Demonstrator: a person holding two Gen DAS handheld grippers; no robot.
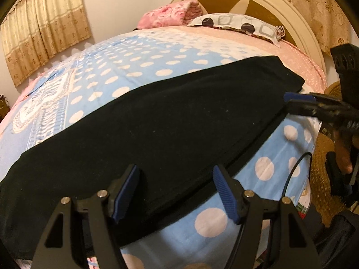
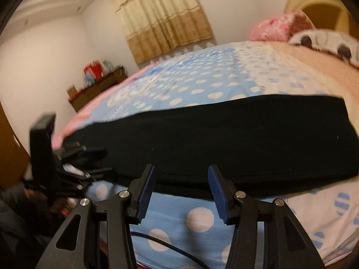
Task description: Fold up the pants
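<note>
- Your black pants (image 1: 157, 121) lie flat in a long band across the polka-dot bedsheet (image 1: 134, 67), already doubled leg on leg judging by the stacked edge along the near side.
- Your left gripper (image 1: 177, 188) hovers over that near edge, jaws parted, nothing between the pads; it looks placed to take the layered hem.
- Your right gripper (image 2: 180, 192) sits just short of the same edge, jaws parted about halfway, empty. The view is blurred.
- Both tools line up along the near side, likely so you can lift it evenly for the next fold.
- Fabric: matte, soft knit, light lint specks, no creases. Blue ribbed pads should bite it well.
- Pillow (image 1: 242, 25) and pink blanket (image 1: 166, 15) sit well apart by the headboard.
</note>
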